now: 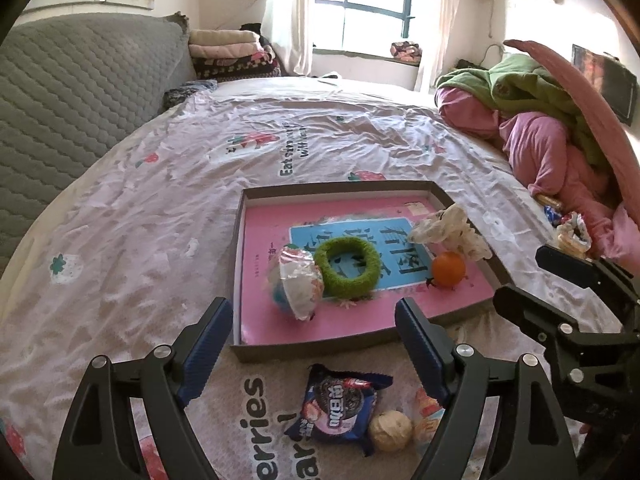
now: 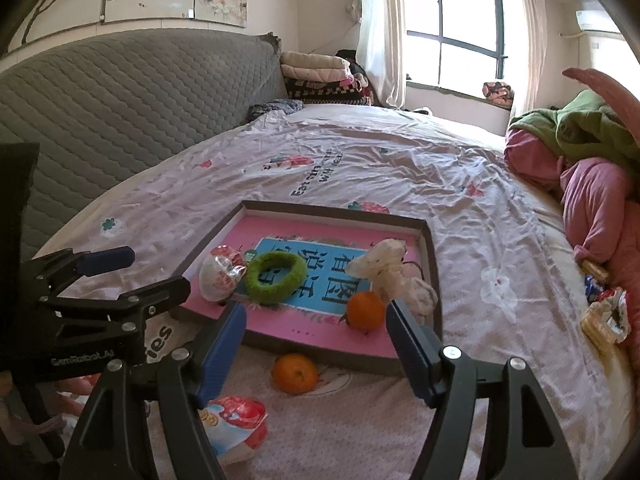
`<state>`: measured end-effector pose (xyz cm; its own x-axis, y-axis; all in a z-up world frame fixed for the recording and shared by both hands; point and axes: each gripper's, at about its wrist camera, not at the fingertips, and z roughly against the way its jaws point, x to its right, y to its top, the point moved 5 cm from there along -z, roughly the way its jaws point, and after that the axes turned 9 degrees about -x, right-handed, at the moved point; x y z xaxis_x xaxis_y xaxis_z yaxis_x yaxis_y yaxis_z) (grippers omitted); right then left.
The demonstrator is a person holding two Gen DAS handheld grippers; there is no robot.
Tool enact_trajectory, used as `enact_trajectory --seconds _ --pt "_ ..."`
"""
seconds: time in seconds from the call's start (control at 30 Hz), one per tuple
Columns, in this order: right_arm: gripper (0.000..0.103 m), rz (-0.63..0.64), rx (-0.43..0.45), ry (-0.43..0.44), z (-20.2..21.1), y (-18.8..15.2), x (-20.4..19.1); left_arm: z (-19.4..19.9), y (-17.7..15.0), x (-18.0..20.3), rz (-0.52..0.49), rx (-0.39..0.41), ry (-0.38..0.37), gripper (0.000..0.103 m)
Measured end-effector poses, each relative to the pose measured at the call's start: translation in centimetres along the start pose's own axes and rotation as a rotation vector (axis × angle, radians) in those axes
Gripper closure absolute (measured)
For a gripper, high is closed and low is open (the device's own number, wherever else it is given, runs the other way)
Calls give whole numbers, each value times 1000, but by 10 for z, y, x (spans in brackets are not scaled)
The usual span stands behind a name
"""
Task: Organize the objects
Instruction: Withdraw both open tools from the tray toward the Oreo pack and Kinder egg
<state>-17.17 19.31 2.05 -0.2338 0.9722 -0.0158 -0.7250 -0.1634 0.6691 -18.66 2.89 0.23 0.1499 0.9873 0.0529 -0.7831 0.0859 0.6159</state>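
I see both my grippers, left gripper (image 1: 314, 332) and right gripper (image 2: 316, 330), wide open and holding nothing, just before the near wall of the box (image 1: 316, 346). An orange (image 2: 295, 373) and a cookie pack (image 1: 338, 412) lie outside it on the roomy bedsheet (image 1: 120, 240).

Bright daylight from the far window (image 1: 374, 4), panes blown out, glare on the right wall. Bed sheet (image 2: 400, 168) evenly lit, soft shadows. Strong fisheye bending, dark corners. Focus sharp, slight edge softness.
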Motion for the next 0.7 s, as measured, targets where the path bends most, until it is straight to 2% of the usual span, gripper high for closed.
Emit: enact_trajectory --seconds 0.33,0.7 --pt "31 -7 -23 -10 -4 -12 0 -15 -17 2 -15 -63 -12 19" --pt "31 -6 -24 -9 -1 -15 -3 -17 -25 -1 0 -83 -17 19"
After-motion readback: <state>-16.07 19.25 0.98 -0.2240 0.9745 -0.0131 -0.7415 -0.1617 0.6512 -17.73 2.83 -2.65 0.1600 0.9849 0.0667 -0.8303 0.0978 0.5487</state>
